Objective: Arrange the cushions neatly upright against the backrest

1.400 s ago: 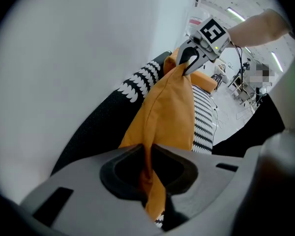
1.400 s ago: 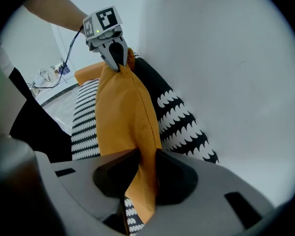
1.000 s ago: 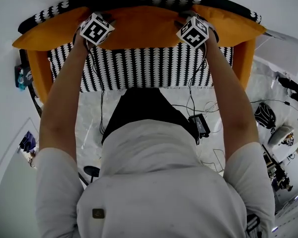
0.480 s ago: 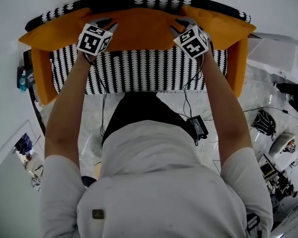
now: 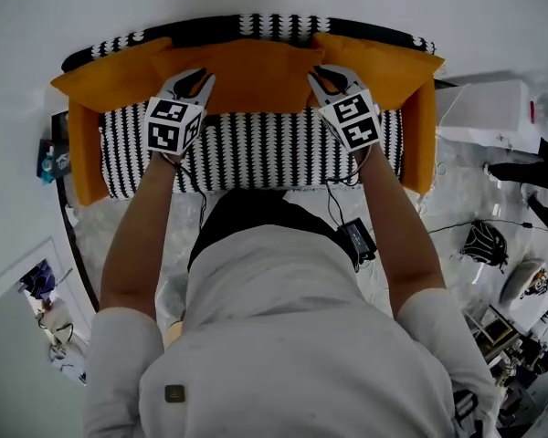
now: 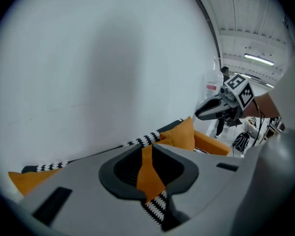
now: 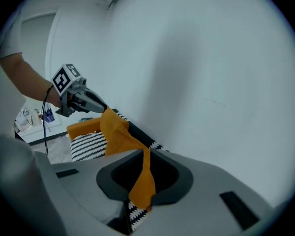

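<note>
1. Closing on a thin fold of orange fabric, the left gripper (image 5: 194,80) and the right gripper (image 5: 327,76) each pinched the near edge of the middle cushion (image 5: 256,62), one toward each end. Cloth showed between both pairs of jaws.
2. That cushion lay along the backrest (image 5: 256,24), touching the left cushion (image 5: 105,76) and the right cushion (image 5: 393,62).
3. Likely trouble: so slight a bite on loose cover could have slipped free, and the cushion would then have flopped forward onto the patterned seat (image 5: 256,149).
4. Uneven pulling from the two sides might have left it skewed or creased instead of upright.
5. Shifting it could also have dragged or tipped the neighbours, since all three pressed together.
6. No real container was present. The sofa (image 5: 84,158) was the only thing holding anything: the three orange cushions in a row at its back, with the seat in front of them bare.
</note>
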The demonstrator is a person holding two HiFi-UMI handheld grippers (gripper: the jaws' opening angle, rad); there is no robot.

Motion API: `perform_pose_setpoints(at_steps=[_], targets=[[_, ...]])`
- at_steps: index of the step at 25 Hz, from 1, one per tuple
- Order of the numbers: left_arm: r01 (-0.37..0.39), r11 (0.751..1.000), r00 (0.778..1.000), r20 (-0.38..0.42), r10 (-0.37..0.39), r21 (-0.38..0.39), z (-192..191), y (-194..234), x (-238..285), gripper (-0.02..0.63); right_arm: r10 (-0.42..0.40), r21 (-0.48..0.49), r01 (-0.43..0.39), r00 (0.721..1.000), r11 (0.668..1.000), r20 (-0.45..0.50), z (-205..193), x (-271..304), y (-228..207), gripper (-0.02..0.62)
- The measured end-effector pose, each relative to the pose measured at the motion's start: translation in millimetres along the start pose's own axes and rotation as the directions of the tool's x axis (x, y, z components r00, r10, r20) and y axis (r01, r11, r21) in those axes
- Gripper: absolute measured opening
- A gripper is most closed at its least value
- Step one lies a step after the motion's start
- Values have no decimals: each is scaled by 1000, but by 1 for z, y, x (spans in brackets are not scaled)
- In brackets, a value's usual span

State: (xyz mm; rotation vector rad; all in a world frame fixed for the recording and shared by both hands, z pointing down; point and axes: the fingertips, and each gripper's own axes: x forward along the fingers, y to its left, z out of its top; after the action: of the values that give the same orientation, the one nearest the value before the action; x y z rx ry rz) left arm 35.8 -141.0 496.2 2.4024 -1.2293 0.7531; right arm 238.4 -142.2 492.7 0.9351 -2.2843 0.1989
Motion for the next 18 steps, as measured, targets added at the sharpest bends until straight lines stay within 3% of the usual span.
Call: perform_pose_setpoints(at_steps=[7, 11, 18], targets=[[-44, 999, 991, 124, 46, -21, 20, -36, -63, 17, -8, 55, 2, 994, 998, 112, 23, -57, 27, 37], [-71, 997, 984, 160, 76, -38, 23, -50, -90, 9, 39, 19, -43, 988, 999, 150, 33, -80, 53, 31], [-110, 993, 974, 195, 118, -50, 23, -57, -130, 9, 51, -22, -48, 976, 999, 211, 54, -101, 69, 28]])
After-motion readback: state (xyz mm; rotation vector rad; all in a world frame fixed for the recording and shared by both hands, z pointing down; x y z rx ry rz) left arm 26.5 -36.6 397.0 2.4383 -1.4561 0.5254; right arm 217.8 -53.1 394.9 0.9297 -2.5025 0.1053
